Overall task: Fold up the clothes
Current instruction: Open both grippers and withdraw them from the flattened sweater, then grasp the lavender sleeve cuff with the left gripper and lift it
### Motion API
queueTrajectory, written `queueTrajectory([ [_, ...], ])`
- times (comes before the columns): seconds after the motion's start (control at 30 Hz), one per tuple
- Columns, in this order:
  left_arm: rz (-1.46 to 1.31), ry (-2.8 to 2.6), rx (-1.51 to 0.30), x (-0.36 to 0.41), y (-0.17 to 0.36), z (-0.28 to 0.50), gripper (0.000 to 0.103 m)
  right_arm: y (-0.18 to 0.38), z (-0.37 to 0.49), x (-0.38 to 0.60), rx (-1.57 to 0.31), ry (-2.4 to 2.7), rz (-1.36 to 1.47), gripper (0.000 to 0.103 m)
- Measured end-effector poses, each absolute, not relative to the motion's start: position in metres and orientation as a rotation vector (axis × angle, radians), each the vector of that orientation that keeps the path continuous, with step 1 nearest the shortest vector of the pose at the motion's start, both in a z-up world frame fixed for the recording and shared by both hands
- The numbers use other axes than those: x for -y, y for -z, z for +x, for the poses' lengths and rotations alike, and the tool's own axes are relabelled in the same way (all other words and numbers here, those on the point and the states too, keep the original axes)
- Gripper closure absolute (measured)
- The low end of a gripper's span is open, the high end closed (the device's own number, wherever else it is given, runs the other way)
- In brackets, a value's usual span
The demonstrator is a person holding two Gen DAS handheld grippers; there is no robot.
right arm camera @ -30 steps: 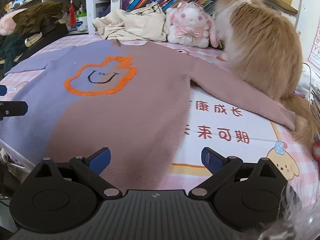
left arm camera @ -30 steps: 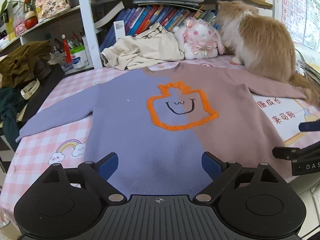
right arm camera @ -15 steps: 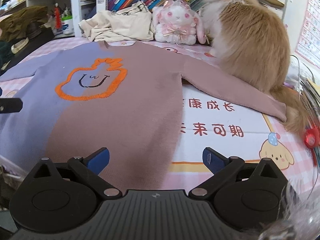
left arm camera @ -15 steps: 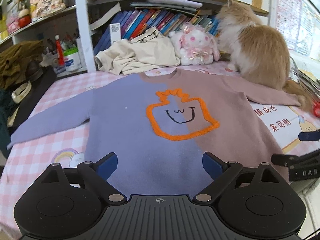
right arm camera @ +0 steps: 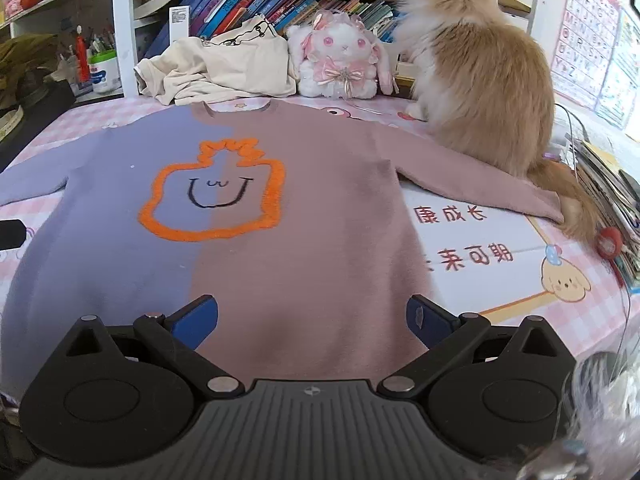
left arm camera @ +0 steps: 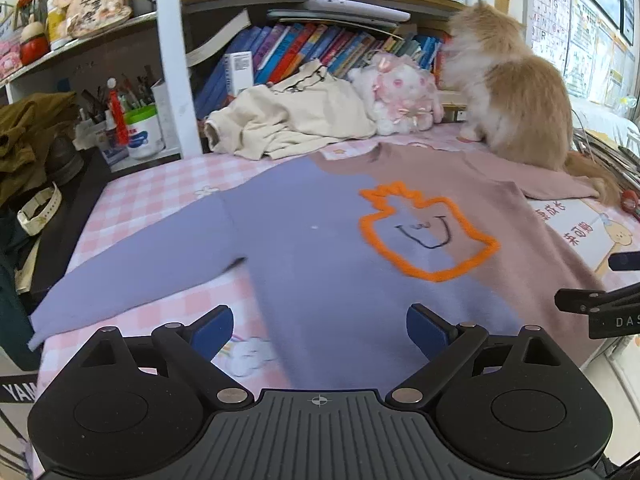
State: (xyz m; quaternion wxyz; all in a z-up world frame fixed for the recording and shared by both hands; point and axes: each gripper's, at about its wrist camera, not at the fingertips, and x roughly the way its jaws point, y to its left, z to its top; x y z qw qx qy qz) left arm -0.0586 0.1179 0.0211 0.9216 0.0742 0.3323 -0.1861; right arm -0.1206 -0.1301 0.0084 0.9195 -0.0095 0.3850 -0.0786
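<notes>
A sweater, half lilac and half dusty pink with an orange outlined face, lies flat and face up on the table, sleeves spread, in the left wrist view (left arm camera: 320, 248) and in the right wrist view (right arm camera: 304, 224). My left gripper (left arm camera: 320, 330) is open and empty above the lilac hem. My right gripper (right arm camera: 312, 322) is open and empty above the pink hem. The right gripper's side shows at the right edge of the left wrist view (left arm camera: 600, 300). The pink sleeve's cuff (right arm camera: 548, 208) lies against the cat.
A ginger cat (right arm camera: 480, 80) sits on the table at the back right, by the pink sleeve. A cream garment (right arm camera: 224, 68) and a plush rabbit (right arm camera: 340, 64) lie behind the collar. A bookshelf (left arm camera: 320, 52) stands behind. Dark clothes (left arm camera: 24, 136) are piled at the left.
Both grippers have shifted left along the hem and risen a little. Both stay open. The sweater has not moved. The cat has turned its head toward the shelf.
</notes>
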Motion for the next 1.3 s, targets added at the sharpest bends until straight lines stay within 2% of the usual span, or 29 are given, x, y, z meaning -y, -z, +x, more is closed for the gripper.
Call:
queueTrajectory([
  [0.53, -0.011, 0.224, -0.769, -0.221, 0.002, -0.03, 0.008, -0.01, -0.111, 0.079, -0.819, 0.192, -0.045, 0.001],
  [0.8, -0.125, 0.057, -0.734, -0.274, 0.004, -0.015, 0.01, -0.01, -0.106, 0.069, -0.858, 0.176, -0.052, 0.001],
  [0.9, -0.198, -0.011, -0.745, -0.295, 0.011, -0.005, 0.016, -0.01, -0.107, 0.068, -0.862, 0.173, -0.064, 0.001],
  [1.1, -0.345, -0.131, -0.764, -0.332, 0.024, 0.015, 0.018, -0.009, -0.11, 0.071, -0.873, 0.188, -0.072, 0.001],
  [1.3, -0.513, -0.191, -0.801, -0.361, 0.04, 0.035, 0.031, -0.008, -0.115, 0.078, -0.877, 0.225, -0.068, 0.001],
])
